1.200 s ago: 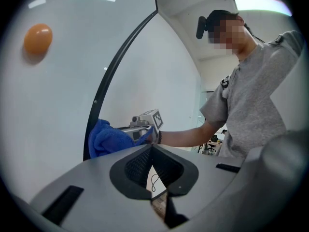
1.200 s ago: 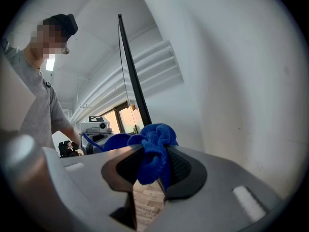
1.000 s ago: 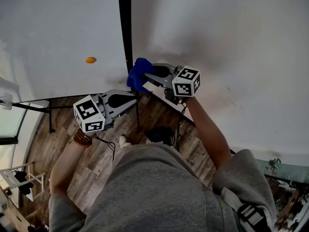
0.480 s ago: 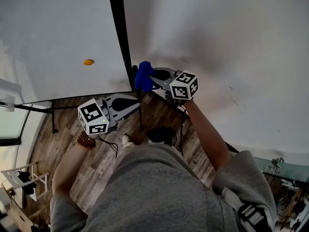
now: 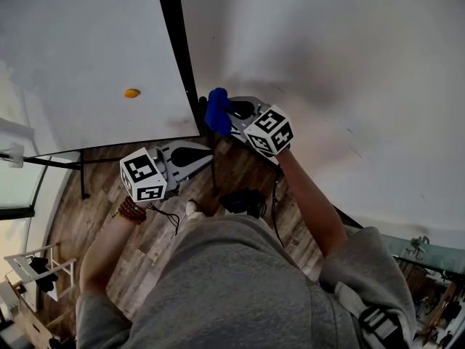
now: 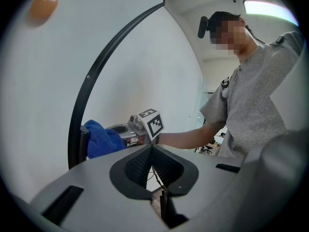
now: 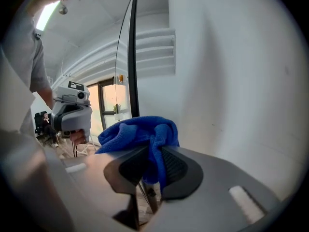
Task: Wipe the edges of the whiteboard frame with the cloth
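Right gripper (image 7: pixel 153 159): jaws have just been closing and are pinched on the blue cloth (image 7: pixel 140 132). A soft, fuzzy wad is bunched between the ribbed black pads and bulges past the tips. The cloth is set against the right side of the whiteboard frame (image 5: pixel 176 49) — a thin, smooth black strip — near its lower corner. Left gripper (image 6: pixel 150 152) is pressed together with nothing between its pads, and is held left of the right one, nearer the person. A small orange oval (image 5: pixel 131 93) is seen on the glossy white board surface (image 5: pixel 87 35).
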